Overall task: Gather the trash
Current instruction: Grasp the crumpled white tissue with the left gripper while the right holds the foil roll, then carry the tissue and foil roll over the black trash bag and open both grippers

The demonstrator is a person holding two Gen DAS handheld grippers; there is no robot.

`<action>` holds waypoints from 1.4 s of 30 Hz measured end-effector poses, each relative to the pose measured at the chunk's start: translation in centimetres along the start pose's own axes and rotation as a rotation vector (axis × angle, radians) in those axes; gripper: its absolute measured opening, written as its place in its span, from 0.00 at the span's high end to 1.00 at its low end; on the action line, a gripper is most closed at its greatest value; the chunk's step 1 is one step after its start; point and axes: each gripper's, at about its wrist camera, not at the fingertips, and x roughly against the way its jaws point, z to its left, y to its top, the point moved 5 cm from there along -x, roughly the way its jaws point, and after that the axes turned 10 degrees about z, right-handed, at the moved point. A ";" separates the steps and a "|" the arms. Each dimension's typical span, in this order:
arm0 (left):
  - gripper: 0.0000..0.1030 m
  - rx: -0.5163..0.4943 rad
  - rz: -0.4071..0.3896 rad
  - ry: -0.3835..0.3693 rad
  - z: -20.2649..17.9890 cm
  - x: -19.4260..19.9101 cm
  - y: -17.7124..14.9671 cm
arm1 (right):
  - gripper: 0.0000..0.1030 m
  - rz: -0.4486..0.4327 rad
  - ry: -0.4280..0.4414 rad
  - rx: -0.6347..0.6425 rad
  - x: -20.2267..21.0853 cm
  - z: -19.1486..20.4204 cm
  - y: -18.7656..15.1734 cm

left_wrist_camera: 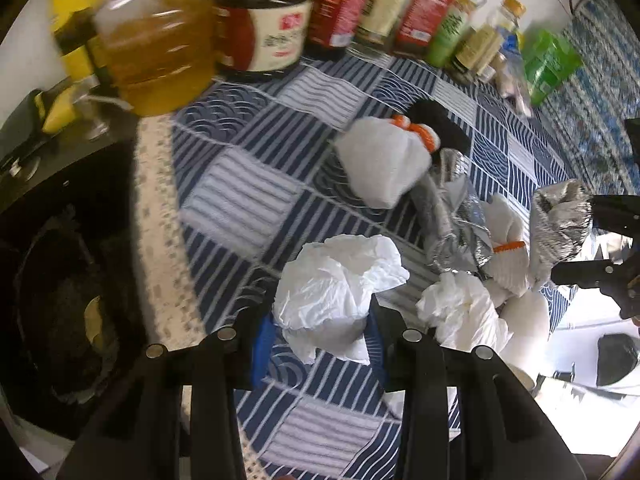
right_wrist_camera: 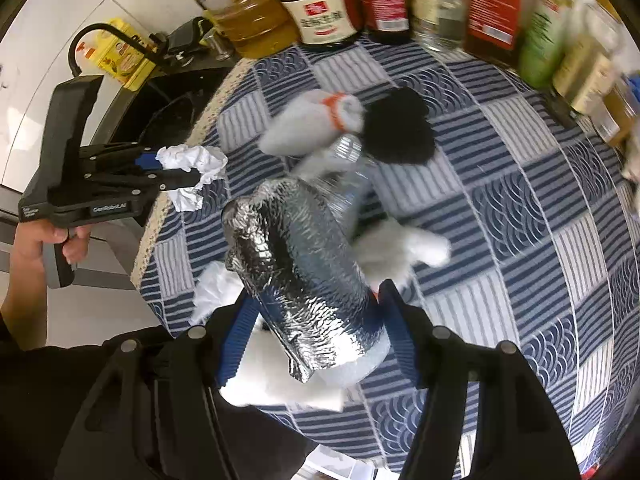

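Observation:
My left gripper [left_wrist_camera: 318,316] is shut on a crumpled white paper ball [left_wrist_camera: 336,280], held above the blue patterned tablecloth [left_wrist_camera: 248,196]; it also shows in the right wrist view [right_wrist_camera: 188,172], near the table's left edge. My right gripper [right_wrist_camera: 316,320] is shut on a silver foil bag [right_wrist_camera: 304,276], also seen at the right of the left wrist view [left_wrist_camera: 560,224]. Another white paper wad [left_wrist_camera: 460,308], a clear plastic bottle [right_wrist_camera: 352,168], white gloves with orange cuffs [right_wrist_camera: 312,124] and a black cloth [right_wrist_camera: 400,128] lie on the cloth.
Bottles and jars of oil and sauce [left_wrist_camera: 256,28] line the back of the table. A black sink [left_wrist_camera: 60,280] with a tap [right_wrist_camera: 120,40] lies to the left of the table edge.

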 end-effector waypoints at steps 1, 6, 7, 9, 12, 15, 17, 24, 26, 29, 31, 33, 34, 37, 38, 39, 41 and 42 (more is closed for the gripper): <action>0.64 0.008 -0.004 0.001 0.5 0.3 -0.2 | 0.40 0.005 0.002 0.006 -0.2 0.7 0.7; 0.63 0.065 -0.025 0.009 4.2 1.6 -1.8 | 0.40 0.033 0.014 0.020 -1.5 3.4 3.3; 0.63 0.078 -0.030 0.010 4.9 1.8 -2.2 | 0.40 0.040 0.017 0.025 -1.8 4.2 3.9; 0.63 0.108 -0.040 0.009 6.6 2.3 -3.0 | 0.40 0.057 0.027 0.032 -2.6 5.8 5.2; 0.63 0.150 -0.050 0.016 9.2 2.6 -4.2 | 0.40 0.081 0.021 0.040 -4.0 8.0 7.2; 0.64 0.190 -0.054 0.018 11.8 2.9 -5.3 | 0.40 0.101 0.041 0.048 -5.5 10.6 9.0; 0.64 0.218 -0.059 0.023 13.9 3.2 -6.1 | 0.40 0.112 0.052 0.057 -6.5 12.2 10.0; 0.63 0.296 -0.071 0.038 20.5 4.4 -8.2 | 0.40 0.154 0.076 0.085 -10.3 18.4 14.2; 0.63 0.316 -0.070 0.044 22.6 4.7 -8.9 | 0.40 0.162 0.090 0.090 -11.4 20.4 15.7; 0.63 0.348 -0.057 0.057 25.9 5.0 -9.8 | 0.40 0.161 0.106 0.092 -12.8 23.1 17.9; 0.63 0.360 -0.051 0.061 27.7 5.1 -10.3 | 0.40 0.159 0.116 0.088 -13.8 25.1 19.6; 0.63 0.371 -0.045 0.064 29.5 5.3 -10.9 | 0.40 0.166 0.134 0.068 -14.7 26.4 20.8; 0.63 0.376 -0.043 0.064 30.3 5.3 -11.1 | 0.40 0.170 0.149 0.058 -15.3 27.2 21.7; 0.63 0.402 -0.041 0.056 32.9 5.3 -11.7 | 0.40 0.174 0.160 0.046 -16.8 29.3 23.7; 0.63 0.408 -0.038 0.051 33.6 5.2 -11.8 | 0.40 0.173 0.161 0.043 -17.1 29.8 24.2; 0.63 0.413 -0.036 0.048 34.1 5.2 -11.8 | 0.40 0.176 0.164 0.032 -17.7 30.3 24.9; 0.63 0.421 -0.033 0.043 35.1 5.0 -11.9 | 0.40 0.187 0.161 0.017 -18.6 30.8 25.6; 0.62 0.422 -0.032 0.038 35.7 4.9 -11.9 | 0.40 0.189 0.148 0.014 -19.1 31.1 26.1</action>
